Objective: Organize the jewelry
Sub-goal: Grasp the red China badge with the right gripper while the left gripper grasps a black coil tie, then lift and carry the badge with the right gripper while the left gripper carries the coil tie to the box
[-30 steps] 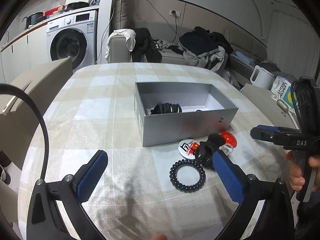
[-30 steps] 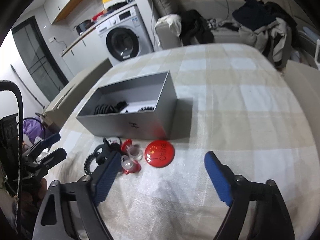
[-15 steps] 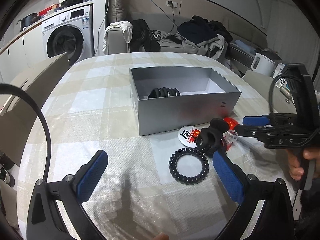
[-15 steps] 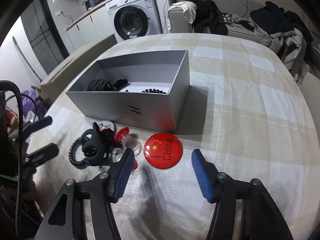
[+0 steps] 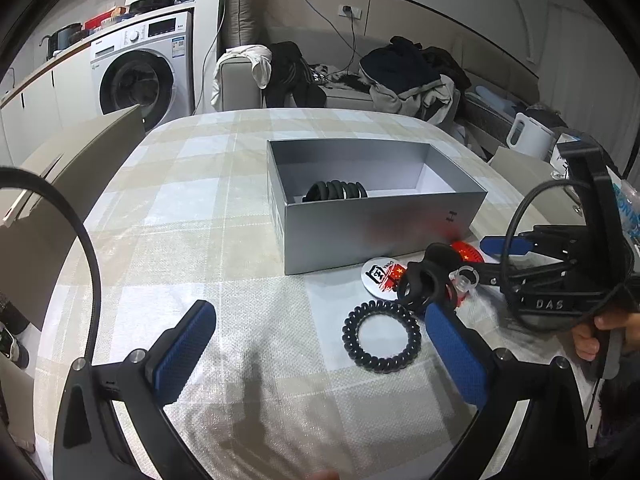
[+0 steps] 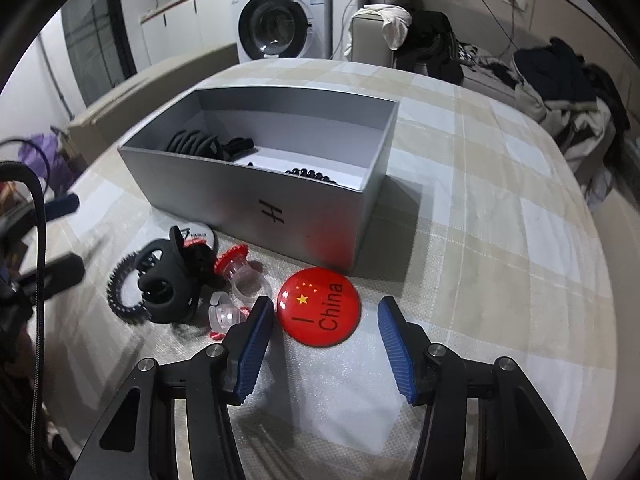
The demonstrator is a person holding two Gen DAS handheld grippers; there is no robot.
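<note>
An open grey box (image 5: 376,224) (image 6: 280,204) stands mid-table with black hair ties (image 5: 336,191) (image 6: 196,145) inside. In front of it lie a red round China badge (image 6: 319,307) (image 5: 467,251), a black hair claw (image 6: 170,282) (image 5: 424,284), a black coil hair tie (image 5: 381,336) (image 6: 120,292), a white badge (image 5: 380,274) and clear red-trimmed rings (image 6: 240,276). My right gripper (image 6: 326,334) is open, its fingertips either side of the red badge, just above it. My left gripper (image 5: 320,344) is open and empty, above the table near the coil tie.
The table (image 5: 180,216) has a checked cloth. A washing machine (image 5: 140,72), a sofa with piled clothes (image 5: 404,76) and a white kettle (image 5: 530,136) stand behind. A chair back (image 5: 60,168) is at the table's left edge.
My right gripper has moved forward and down to the red badge and narrowed its opening around it. My left gripper has stayed nearly still.
</note>
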